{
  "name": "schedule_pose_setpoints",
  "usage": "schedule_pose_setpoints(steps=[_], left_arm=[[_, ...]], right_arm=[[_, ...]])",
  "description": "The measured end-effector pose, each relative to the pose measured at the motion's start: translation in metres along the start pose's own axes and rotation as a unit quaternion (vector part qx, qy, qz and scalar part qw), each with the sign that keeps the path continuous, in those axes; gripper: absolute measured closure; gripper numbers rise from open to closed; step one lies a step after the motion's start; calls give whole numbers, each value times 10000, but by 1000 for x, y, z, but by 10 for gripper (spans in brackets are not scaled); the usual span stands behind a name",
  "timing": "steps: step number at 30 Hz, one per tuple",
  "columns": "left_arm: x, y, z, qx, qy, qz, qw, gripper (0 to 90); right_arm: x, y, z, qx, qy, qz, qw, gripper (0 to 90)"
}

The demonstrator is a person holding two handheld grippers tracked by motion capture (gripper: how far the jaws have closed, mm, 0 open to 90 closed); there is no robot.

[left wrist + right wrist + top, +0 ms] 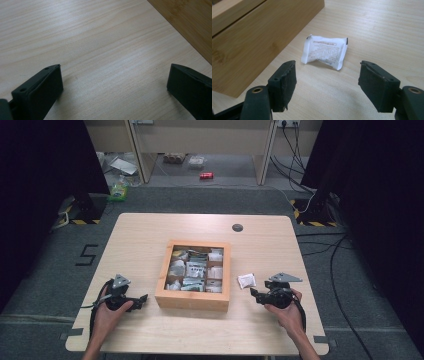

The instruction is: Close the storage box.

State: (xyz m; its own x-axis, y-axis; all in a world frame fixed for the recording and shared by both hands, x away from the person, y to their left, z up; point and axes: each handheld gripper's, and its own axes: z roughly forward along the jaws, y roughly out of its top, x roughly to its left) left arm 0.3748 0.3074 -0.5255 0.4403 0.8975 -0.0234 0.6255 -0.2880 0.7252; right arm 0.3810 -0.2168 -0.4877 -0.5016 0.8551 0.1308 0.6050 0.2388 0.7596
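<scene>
— Which step am I on?

— I'm lining up my right tool [327, 82], jaws spread and empty, on the white sachet [325, 52] lying flat on the tabletop [150, 230] just beside the wooden box [192, 298]. Next I judge: ease forward, straddle it, close.

— Anything in the way?

— The box wall crowds one jaw. My left tool [113, 85] rests open, holding nothing.

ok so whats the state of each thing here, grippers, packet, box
left gripper: open, nothing between its jaws
right gripper: open, aimed at the packet, not touching it
white packet: crumpled, lying on the table beside the box
wooden box: lidless, compartments full of packets
</scene>
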Motion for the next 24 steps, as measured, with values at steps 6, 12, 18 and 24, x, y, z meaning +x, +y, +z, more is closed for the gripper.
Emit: schedule_pose_setpoints(steps=[6, 12, 18, 24], left_arm=[[0, 0, 0, 0, 0, 0, 10000, 0], [0, 0, 0, -1, 0, 0, 10000, 0], [0, 0, 0, 0, 0, 0, 10000, 0], [0, 0, 0, 1, 1, 1, 10000, 0]], right_arm=[[2, -7, -1, 143, 25, -115, 9998, 291], [0, -13, -2, 228, -29, -142, 9996, 268], [-1, -21, -5, 342, -154, -181, 9991, 202], [-3, -30, -8, 478, -173, -202, 9985, 189]])
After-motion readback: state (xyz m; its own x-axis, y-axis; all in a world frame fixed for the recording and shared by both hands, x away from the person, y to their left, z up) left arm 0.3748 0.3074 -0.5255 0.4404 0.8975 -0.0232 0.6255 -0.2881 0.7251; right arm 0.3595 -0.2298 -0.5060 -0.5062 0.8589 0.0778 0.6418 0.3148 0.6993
